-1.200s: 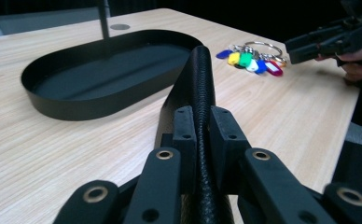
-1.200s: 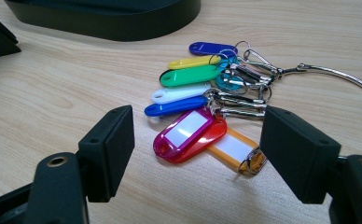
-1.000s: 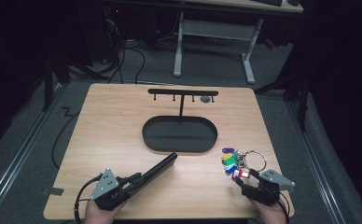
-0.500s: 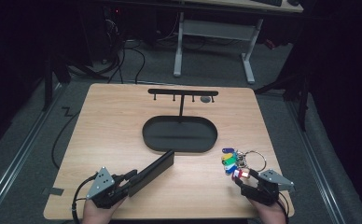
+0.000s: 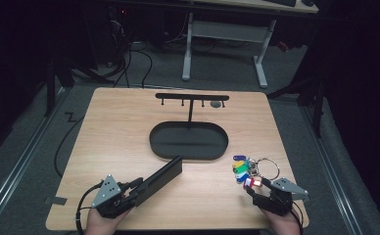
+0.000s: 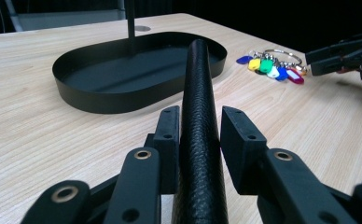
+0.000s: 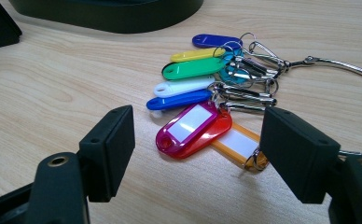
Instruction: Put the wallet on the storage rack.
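My left gripper point(image 5: 135, 190) at the table's front left is shut on a long black textured case point(image 5: 161, 175). The case juts forward and right toward a black oval tray point(image 5: 157, 147). In the left gripper view the jaws point(image 6: 200, 135) flank the case point(image 6: 198, 93) edge-on, with the tray wall point(image 6: 100, 100) beyond. A ring of coloured key tags point(image 5: 244, 169) lies flat on the wood at the front right. My right gripper point(image 5: 254, 189) is open just behind it. In the right gripper view the open gripper point(image 7: 198, 156) brackets the red and orange tags point(image 7: 193, 126) without touching them.
A black T-shaped stand with small hooks point(image 5: 192, 97) rises from the tray's far side. The tray's edge point(image 7: 123, 18) lies beyond the tags. A table frame point(image 5: 222, 29) and cables stand on the floor past the far edge.
My left gripper and the black case have shifted slightly left and back. The right gripper and the key tags have stayed put.
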The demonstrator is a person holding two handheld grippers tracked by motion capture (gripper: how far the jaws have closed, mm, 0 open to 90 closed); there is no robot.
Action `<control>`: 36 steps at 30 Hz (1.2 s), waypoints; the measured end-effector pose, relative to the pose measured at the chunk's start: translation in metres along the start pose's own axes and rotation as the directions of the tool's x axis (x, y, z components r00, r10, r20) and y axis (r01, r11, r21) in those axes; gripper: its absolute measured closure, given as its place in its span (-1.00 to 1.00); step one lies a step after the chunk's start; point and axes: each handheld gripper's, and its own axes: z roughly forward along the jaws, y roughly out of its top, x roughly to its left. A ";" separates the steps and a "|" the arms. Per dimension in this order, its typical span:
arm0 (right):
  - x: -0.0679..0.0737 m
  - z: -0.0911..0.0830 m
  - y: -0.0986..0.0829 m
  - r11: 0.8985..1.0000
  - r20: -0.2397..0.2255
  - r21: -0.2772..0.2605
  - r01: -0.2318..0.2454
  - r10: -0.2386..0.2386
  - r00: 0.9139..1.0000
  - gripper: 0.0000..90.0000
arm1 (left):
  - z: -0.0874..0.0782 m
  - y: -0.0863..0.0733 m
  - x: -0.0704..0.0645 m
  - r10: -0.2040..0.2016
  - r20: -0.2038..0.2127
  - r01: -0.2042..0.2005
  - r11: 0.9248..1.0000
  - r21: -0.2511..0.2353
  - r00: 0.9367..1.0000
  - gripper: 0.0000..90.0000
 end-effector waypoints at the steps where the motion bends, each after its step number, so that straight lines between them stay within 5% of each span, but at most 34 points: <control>1: 0.000 0.000 0.000 1.000 0.000 0.000 0.000 0.000 1.000 -0.40 | 0.000 0.000 0.000 0.009 -0.003 -0.009 1.000 0.010 1.000 0.52; 8: 0.000 0.000 0.000 1.000 -0.002 0.000 -0.001 0.001 1.000 -0.40 | 0.003 0.003 -0.005 0.059 -0.026 -0.057 0.996 0.075 0.998 0.49; 13: -0.001 0.000 0.000 1.000 -0.001 0.001 0.001 -0.001 1.000 -0.40 | 0.004 0.006 -0.010 0.115 -0.041 -0.108 0.983 0.152 0.993 0.50; 30: -0.001 0.001 0.000 1.000 -0.001 0.001 0.003 -0.003 1.000 -0.40 | 0.005 0.014 -0.012 0.106 -0.043 -0.092 0.965 0.247 0.993 0.51; 36: -0.001 0.000 0.000 1.000 0.001 0.000 0.002 -0.002 1.000 -0.40 | 0.008 0.021 -0.012 0.121 -0.041 -0.103 0.948 0.302 0.992 0.52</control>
